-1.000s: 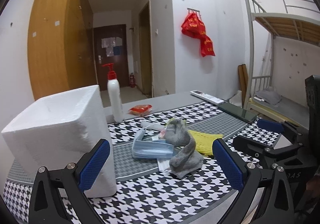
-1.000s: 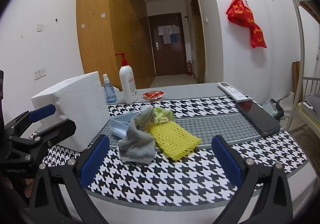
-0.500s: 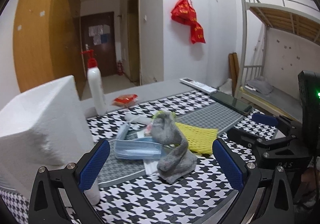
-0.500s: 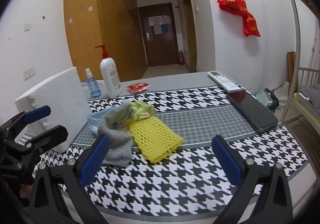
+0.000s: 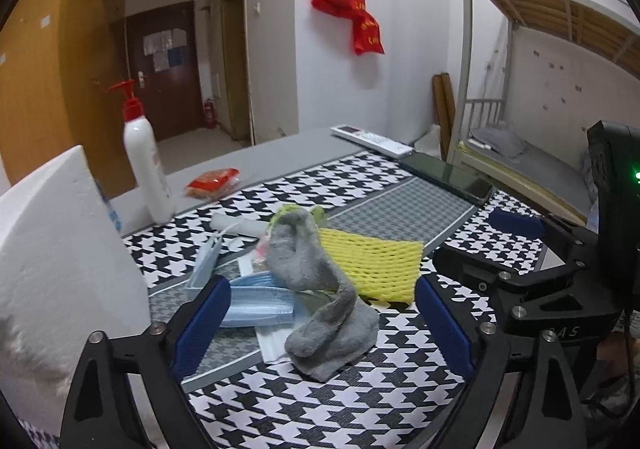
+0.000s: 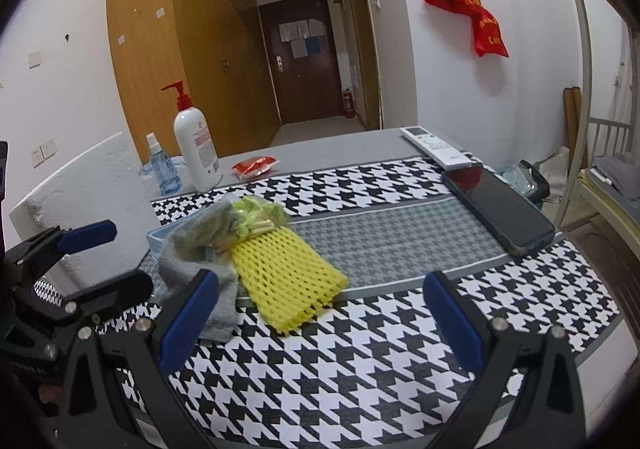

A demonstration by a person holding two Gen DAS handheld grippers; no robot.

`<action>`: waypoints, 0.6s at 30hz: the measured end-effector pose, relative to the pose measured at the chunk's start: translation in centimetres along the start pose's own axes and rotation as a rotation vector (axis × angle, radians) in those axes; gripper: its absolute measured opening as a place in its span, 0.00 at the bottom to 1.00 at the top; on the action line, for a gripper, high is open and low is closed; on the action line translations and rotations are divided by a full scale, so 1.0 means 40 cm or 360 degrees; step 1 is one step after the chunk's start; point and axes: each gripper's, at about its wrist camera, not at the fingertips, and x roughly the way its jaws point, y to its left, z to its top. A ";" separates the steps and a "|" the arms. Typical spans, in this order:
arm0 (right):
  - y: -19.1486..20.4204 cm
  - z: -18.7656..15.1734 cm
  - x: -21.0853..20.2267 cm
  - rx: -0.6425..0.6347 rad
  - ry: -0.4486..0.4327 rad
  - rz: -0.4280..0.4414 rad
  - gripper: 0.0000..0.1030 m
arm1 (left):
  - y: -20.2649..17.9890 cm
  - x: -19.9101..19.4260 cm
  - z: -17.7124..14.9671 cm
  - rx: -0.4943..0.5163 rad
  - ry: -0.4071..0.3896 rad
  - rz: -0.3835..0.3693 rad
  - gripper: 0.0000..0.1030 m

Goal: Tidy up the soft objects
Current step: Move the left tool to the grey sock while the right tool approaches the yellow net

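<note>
Grey terry cloth, a limp sock (image 5: 320, 289), is seen draped over a small heap near the middle of the houndstooth table cover (image 5: 320, 405), its toe end lying flat on the cover toward the near edge. Beneath and beside it a stack of blue face masks (image 5: 256, 303) is found, and a yellow foam net sleeve (image 6: 286, 281) lies just beside the sock on the side toward the phone (image 6: 498, 213). A white foam box (image 5: 60, 257) stands at the left edge of the table, and a pump bottle (image 6: 196, 153) is set near the far edge. The left gripper (image 5: 320, 325) is held low in front of the sock, its jaws having just been closing a little yet wide apart, with the sock lying ahead between them and untouched by the pads. The right gripper (image 6: 320, 325) is spread wide and empty, with the foam sleeve ahead of it. The sock is judged light, soft and unlikely to slip; it would sag when lifted, so a pinch at the raised folded middle is advised. The foam sleeve is judged springy and easily crushed, best taken at a free edge.
</note>
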 end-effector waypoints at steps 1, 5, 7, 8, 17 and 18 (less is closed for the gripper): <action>0.000 0.000 0.003 -0.0002 0.0004 0.0001 1.00 | 0.002 0.007 0.002 -0.0004 0.0014 -0.0001 0.87; 0.003 0.008 0.028 -0.0033 0.0059 -0.0024 1.00 | 0.024 0.041 0.007 -0.0051 0.0091 -0.0053 0.79; 0.000 0.009 0.041 -0.0061 0.0100 -0.0035 1.00 | 0.030 0.053 0.003 -0.0076 0.0111 -0.0080 0.72; 0.000 0.009 0.044 -0.0075 0.0114 -0.0037 1.00 | 0.035 0.056 0.000 -0.0105 0.0117 -0.0098 0.65; -0.012 0.015 0.074 -0.0178 0.0213 -0.0078 1.00 | 0.016 0.082 -0.020 -0.0072 0.0141 -0.0118 0.52; -0.011 0.016 0.075 -0.0185 0.0219 -0.0072 1.00 | 0.016 0.085 -0.022 -0.0073 0.0144 -0.0115 0.50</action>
